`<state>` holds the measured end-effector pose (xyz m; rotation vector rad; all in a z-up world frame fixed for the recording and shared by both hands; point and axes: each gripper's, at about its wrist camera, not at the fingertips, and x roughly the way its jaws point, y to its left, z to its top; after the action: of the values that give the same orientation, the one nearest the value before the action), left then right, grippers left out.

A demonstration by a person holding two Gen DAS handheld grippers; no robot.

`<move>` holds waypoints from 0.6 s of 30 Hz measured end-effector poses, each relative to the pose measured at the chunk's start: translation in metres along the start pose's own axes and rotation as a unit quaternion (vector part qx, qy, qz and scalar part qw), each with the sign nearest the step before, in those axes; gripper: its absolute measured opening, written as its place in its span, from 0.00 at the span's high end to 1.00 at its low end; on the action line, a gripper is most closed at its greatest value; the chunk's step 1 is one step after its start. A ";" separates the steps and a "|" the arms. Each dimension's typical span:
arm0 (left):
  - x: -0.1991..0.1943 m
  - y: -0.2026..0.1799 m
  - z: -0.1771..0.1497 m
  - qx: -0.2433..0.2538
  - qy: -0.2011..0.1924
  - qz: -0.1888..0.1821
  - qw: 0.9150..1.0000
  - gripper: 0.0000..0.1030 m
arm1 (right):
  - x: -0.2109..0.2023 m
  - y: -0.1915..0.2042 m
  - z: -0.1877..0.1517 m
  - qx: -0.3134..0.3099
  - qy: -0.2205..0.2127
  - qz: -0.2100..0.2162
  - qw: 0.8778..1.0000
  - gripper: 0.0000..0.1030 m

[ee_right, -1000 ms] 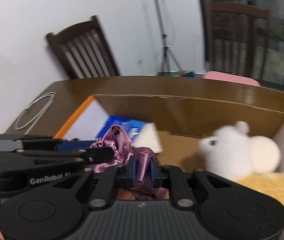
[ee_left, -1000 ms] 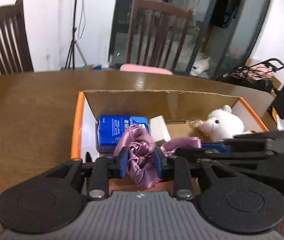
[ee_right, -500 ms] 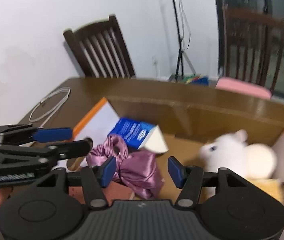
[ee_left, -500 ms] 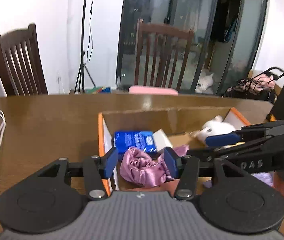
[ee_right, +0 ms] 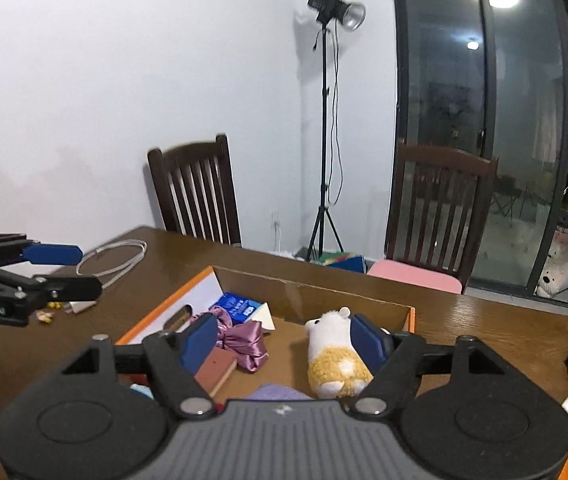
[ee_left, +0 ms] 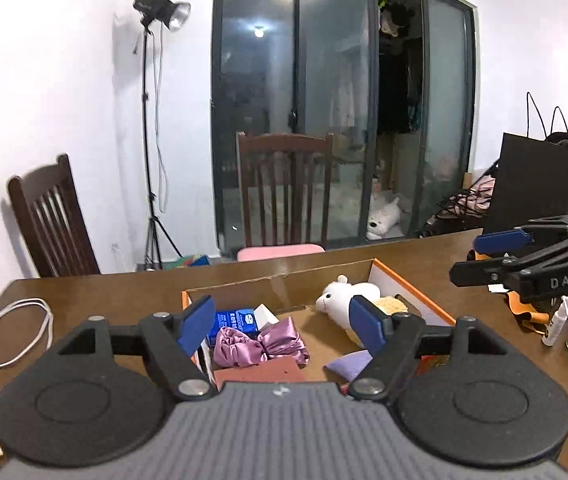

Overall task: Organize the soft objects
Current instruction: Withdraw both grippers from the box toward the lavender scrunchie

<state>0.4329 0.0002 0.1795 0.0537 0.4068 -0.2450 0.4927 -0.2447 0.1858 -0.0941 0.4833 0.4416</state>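
A purple satin cloth [ee_left: 260,342] [ee_right: 244,340] lies bunched inside the cardboard box [ee_left: 412,292] [ee_right: 304,284] with the orange rim. It rests beside a blue tissue pack [ee_left: 236,320] [ee_right: 236,306]. A white and yellow plush toy [ee_left: 344,296] [ee_right: 332,344] lies in the box's right half. My left gripper [ee_left: 282,324] hangs above and behind the box, its jaws opening with nothing held. My right gripper [ee_right: 284,340] does the same, jaws opening and free of the cloth. Each gripper shows at the edge of the other's view.
A lavender item [ee_left: 348,362] and a reddish-brown flat piece [ee_right: 214,368] lie at the box's near end. A white cable [ee_left: 16,336] coils on the wooden table's left. A small bottle [ee_left: 556,320] stands at the right. Chairs and a light stand [ee_right: 324,140] are behind.
Both grippers were shut on the purple cloth; both have opened, let it drop into the box, and risen back away from it.
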 end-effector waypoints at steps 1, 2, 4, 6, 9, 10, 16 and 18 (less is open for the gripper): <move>-0.008 -0.006 -0.004 -0.001 -0.005 0.005 1.000 0.24 | -0.008 0.002 -0.005 0.002 -0.007 -0.006 1.000 0.28; -0.016 -0.011 -0.010 -0.004 -0.012 0.002 1.000 0.20 | -0.017 0.004 -0.011 0.004 -0.014 -0.011 1.000 0.26; -0.035 -0.019 -0.030 -0.016 -0.022 -0.021 0.999 0.16 | -0.035 0.010 -0.030 0.007 -0.025 -0.007 1.000 0.24; -0.047 -0.022 -0.052 -0.032 -0.012 -0.037 0.999 0.16 | -0.048 0.017 -0.054 0.010 -0.026 -0.001 1.000 0.23; -0.064 -0.028 -0.089 -0.055 0.007 -0.043 0.998 0.16 | -0.060 0.030 -0.097 0.011 -0.014 0.005 1.000 0.23; -0.071 -0.030 -0.102 -0.066 0.014 -0.045 0.997 0.16 | -0.063 0.033 -0.113 0.019 -0.007 0.009 1.000 0.23; -0.091 -0.031 -0.138 -0.099 0.045 -0.045 0.993 0.16 | -0.083 0.033 -0.167 0.071 0.038 0.060 0.995 0.23; -0.084 -0.031 -0.135 -0.101 0.043 -0.044 0.993 0.16 | -0.084 0.027 -0.170 0.087 0.031 0.063 0.994 0.23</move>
<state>0.2985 0.0024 0.0893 -0.1526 0.5192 -0.2888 0.3414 -0.2849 0.0750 0.0909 0.5898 0.5189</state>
